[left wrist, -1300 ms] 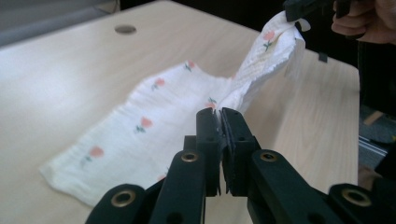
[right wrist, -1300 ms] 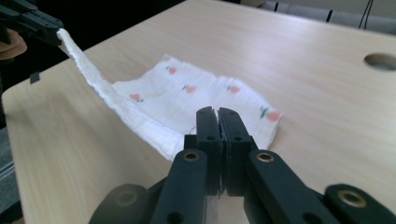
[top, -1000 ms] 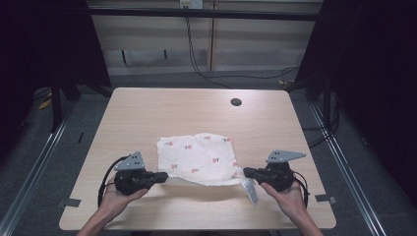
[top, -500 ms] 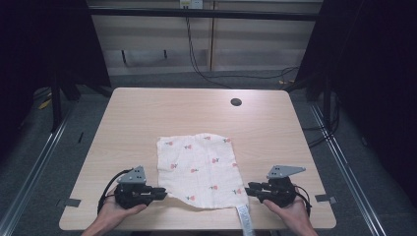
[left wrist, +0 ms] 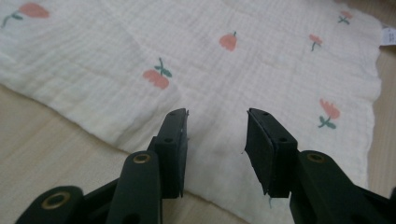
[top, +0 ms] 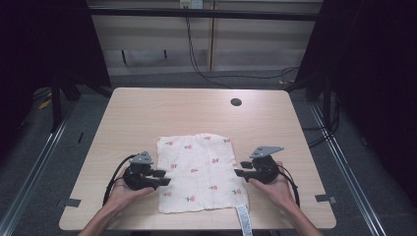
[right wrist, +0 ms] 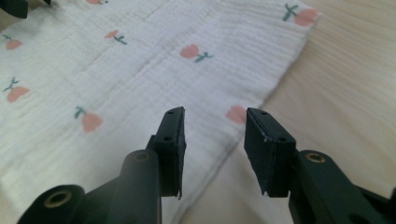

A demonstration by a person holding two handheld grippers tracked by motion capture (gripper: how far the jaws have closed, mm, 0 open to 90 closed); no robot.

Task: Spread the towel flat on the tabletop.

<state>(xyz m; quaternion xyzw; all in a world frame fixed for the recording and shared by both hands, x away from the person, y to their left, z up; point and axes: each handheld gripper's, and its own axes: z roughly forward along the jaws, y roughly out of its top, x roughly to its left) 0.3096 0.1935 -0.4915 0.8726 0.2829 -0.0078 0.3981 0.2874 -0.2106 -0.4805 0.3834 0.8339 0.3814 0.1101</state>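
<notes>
Cloth: flower-printed muslin cloth (top: 201,172) lies flat, lower centre of the high view, on the wooden table (top: 147,113).
Left gripper (top: 164,177): jaws just spread, nothing pinched (cloth lies under them).
Right gripper (top: 238,172): jaws likewise parted, empty, at the cloth's right edge.

Ahead of both pairs of jaws lies only the flat flowered cloth (top: 201,172), spread low on the worktop (top: 147,118), so nothing tall blocks a pass between the left gripper (top: 164,177) and the right gripper (top: 238,173). Beyond the cloth, away from the jaws, the worktop runs bare up to a small dark hole (top: 236,102) near its far edge. Below the right jaws a white label strip (top: 244,220) hangs over the near edge.
</notes>
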